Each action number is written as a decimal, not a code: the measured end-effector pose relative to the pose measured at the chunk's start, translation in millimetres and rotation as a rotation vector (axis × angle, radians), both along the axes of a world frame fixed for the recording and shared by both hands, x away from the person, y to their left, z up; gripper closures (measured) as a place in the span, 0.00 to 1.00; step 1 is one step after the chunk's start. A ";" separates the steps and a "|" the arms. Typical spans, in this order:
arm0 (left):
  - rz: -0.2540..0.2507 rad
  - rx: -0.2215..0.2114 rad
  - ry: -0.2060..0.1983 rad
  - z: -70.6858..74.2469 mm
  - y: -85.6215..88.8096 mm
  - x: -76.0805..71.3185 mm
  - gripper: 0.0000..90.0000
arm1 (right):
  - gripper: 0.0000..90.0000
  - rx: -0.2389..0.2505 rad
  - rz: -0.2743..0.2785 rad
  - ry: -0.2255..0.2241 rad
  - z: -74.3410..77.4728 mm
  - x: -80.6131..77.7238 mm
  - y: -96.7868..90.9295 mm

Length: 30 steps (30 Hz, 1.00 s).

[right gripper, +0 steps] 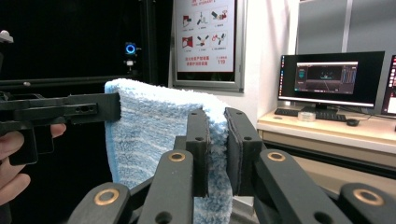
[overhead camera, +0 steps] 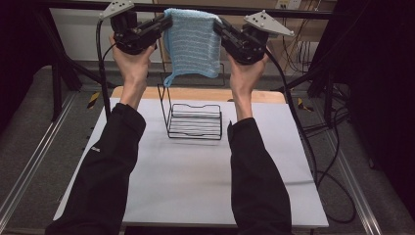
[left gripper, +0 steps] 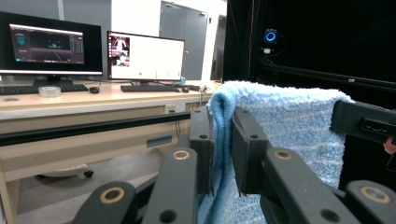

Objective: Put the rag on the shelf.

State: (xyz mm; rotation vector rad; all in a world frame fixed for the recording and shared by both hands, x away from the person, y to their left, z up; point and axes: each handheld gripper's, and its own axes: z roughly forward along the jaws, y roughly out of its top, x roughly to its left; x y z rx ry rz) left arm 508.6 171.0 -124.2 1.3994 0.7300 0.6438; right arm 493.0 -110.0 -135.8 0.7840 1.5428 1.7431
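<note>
A person is holding a light blue towel (overhead camera: 192,44) up in the air between two grippers, high above the far end of the table (overhead camera: 195,171). The left gripper (overhead camera: 164,23) is pinching the towel's upper left corner, and in the left gripper view its two black jaws are pressing on a folded edge of the cloth (left gripper: 223,140). The right gripper (overhead camera: 218,25) is clamping the upper right corner; the right gripper view is showing its jaws closed on the fluffy edge (right gripper: 215,140), with the other gripper (right gripper: 60,112) gripping the far corner. The towel is hanging spread out between the two (its top edge stretched roughly level), with white stripes running across it and a lower corner drooping at the left (overhead camera: 168,82). Below it, a black wire rack (overhead camera: 195,121) is standing on the white table, well apart from the cloth. Both forearms in black sleeves (overhead camera: 112,166) are reaching up from the near edge.
</note>
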 end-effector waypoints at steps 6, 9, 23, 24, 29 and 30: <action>0.007 0.023 -0.022 3.6 -0.8 -1.5 0.88 | 0.90 0.014 0.002 -0.012 3.1 0.5 0.6; 0.005 0.022 -0.012 -2.2 0.1 0.0 0.88 | 0.90 -0.009 -0.007 -0.002 -0.2 2.1 1.1; 0.001 0.056 0.035 -44.3 9.2 1.7 0.88 | 0.90 -0.057 0.023 0.044 -33.7 15.0 3.0; 0.000 0.057 0.036 -45.7 10.0 1.7 0.88 | 0.90 -0.065 0.025 0.047 -35.2 15.2 3.5; -0.013 0.059 0.044 -55.4 11.7 0.1 0.88 | 0.90 -0.086 0.033 0.056 -42.0 15.5 3.5; -0.016 0.065 0.048 -57.5 11.8 -0.2 0.88 | 0.90 -0.088 0.033 0.064 -44.2 15.1 3.3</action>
